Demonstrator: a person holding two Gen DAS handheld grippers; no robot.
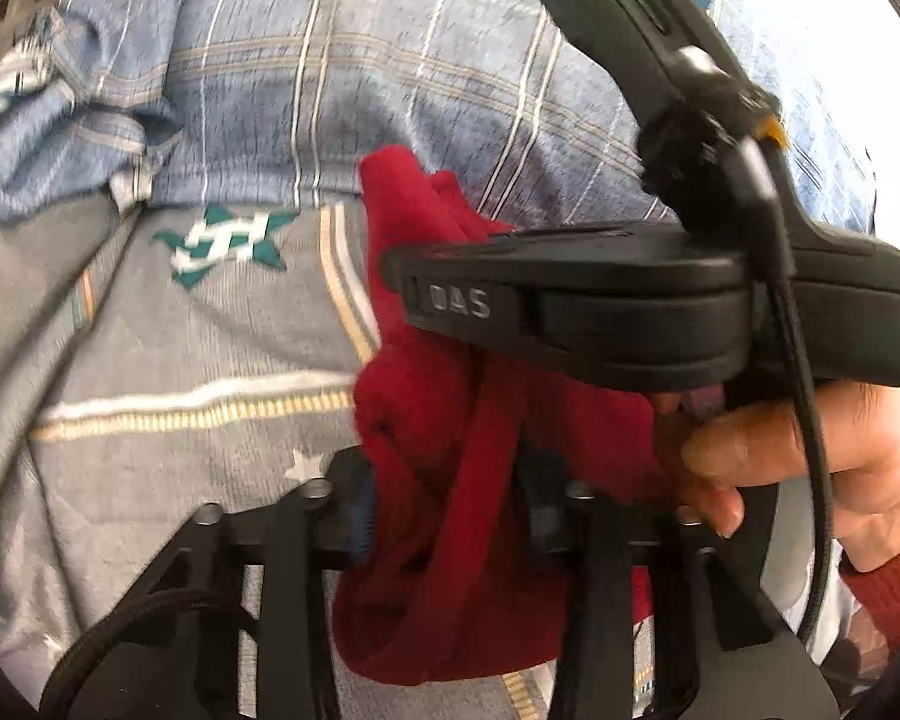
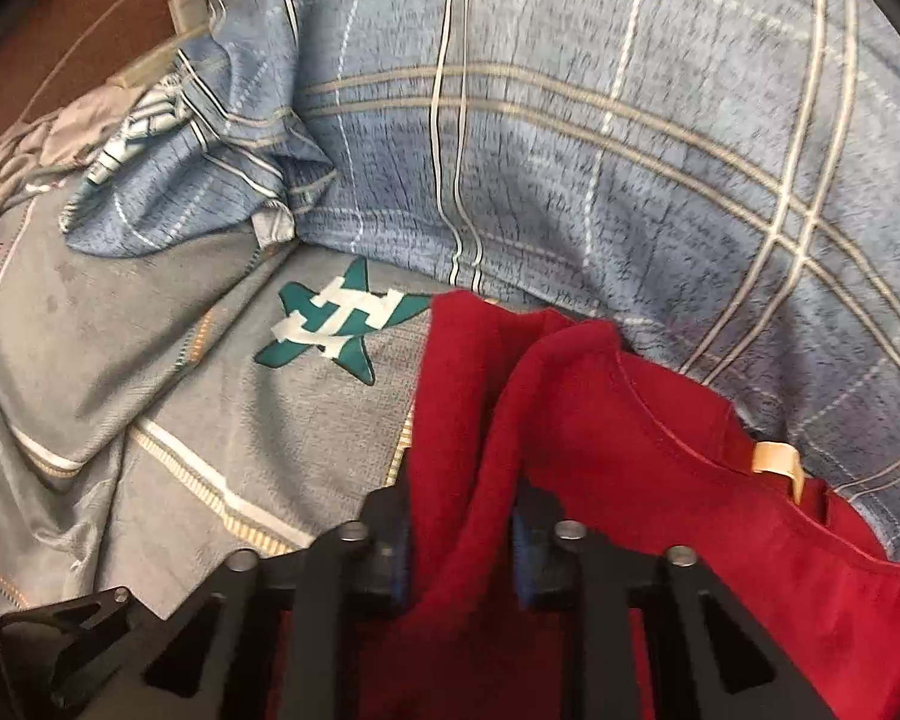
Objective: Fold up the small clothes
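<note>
Left wrist view: the left hand-held gripper [image 1: 450, 498] is pinched on a bunched fold of the red garment [image 1: 426, 420], with the right hand-held gripper [image 1: 570, 294] crossing just above it. Right wrist view: that one's [image 2: 462, 546] clamped on a red fold too, the rest spilling over the grey bedsheet [image 2: 180, 420]. I'd say pull both corners taut and level before laying it flat.
</note>
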